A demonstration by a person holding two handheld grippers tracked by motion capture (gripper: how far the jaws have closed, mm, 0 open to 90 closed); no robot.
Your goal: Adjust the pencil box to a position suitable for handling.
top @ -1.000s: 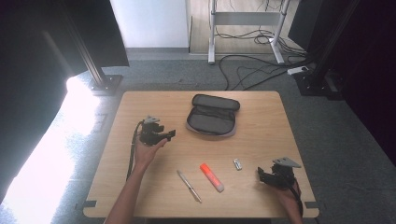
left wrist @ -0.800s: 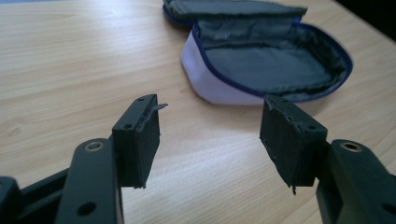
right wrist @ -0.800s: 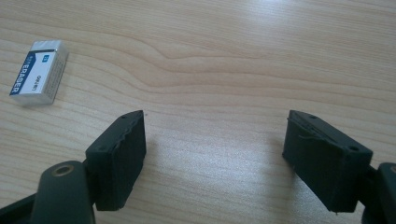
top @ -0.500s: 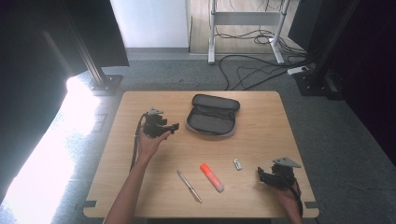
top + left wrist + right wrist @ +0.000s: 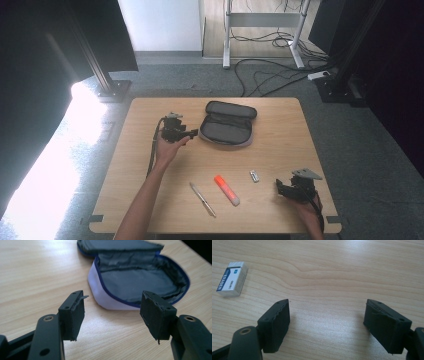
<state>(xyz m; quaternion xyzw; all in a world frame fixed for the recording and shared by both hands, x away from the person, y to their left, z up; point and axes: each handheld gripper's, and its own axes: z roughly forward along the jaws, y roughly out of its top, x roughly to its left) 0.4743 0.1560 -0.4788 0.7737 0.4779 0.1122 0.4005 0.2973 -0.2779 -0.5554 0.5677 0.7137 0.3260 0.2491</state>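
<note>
Pouch [image 5: 227, 125] lies unzipped at the desk's [image 5: 280, 130] far centre. Left gripper [image 5: 192, 134], jaws spread and empty, sits just beside its near-left edge. Right gripper [image 5: 278, 186], also spread and empty, sits near the eraser [image 5: 232, 279].

Table [image 5: 280, 125]: light wood with a fine grain pattern. Pencil case [image 5: 227, 123], lying open on it: grey lining, dark blue zip edging, pale lilac-white outer wall. Toward the person from the case: marker [image 5: 226, 189], orange-red body with a white cap; pen [image 5: 202, 199], silver-grey; eraser [image 5: 232, 278], white with a blue printed sleeve. Left gripper [image 5: 112, 312] and right gripper [image 5: 327, 322]: black jaws with black pads.
</note>
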